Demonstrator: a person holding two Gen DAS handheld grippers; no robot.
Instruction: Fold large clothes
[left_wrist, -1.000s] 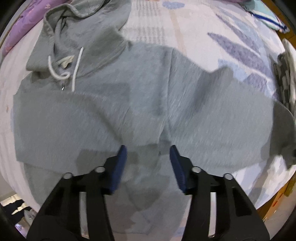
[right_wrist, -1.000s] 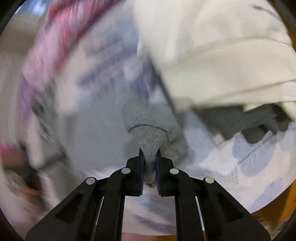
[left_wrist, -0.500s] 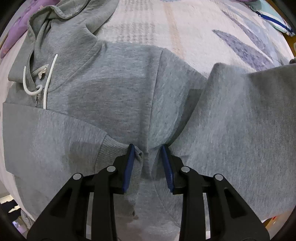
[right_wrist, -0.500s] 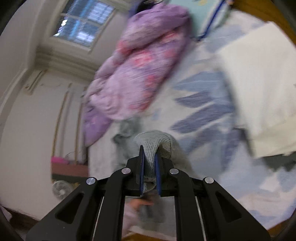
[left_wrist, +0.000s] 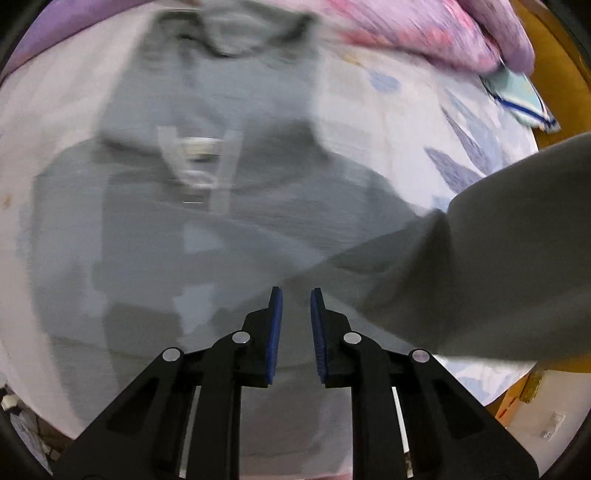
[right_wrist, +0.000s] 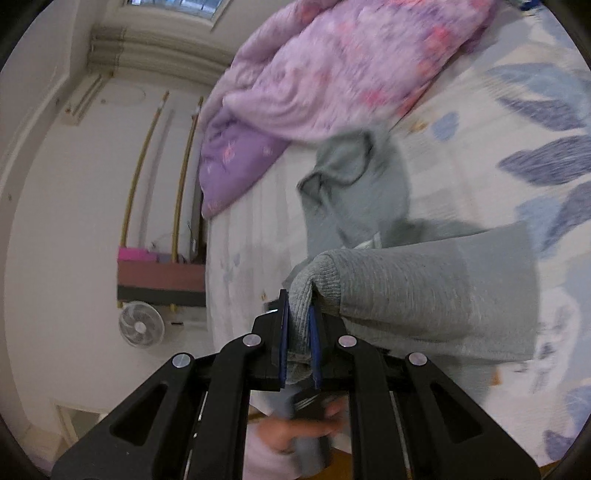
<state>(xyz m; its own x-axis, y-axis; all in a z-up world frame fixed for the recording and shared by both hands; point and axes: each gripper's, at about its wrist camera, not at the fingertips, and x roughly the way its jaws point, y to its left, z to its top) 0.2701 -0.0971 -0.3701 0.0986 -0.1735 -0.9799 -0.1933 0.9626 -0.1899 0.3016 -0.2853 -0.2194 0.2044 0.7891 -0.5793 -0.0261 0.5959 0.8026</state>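
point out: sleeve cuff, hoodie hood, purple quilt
sleeve cuff (right_wrist: 314, 284): right wrist view, on the ribbed knit above the right gripper (right_wrist: 297, 332).
hoodie hood (right_wrist: 351, 166): right wrist view, on the hood's crumpled fabric.
purple quilt (right_wrist: 332, 66): right wrist view, on the floral top.

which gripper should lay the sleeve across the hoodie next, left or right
Right. The right gripper is already shut on the sleeve cuff, holding it up over the hoodie. The left gripper is open with nothing between its fingers.

Matt grey fleece hoodie with ribbed knit cuff; matt black plastic claw, blue rubbery pads, shiny metal pins; soft printed cotton sheet.
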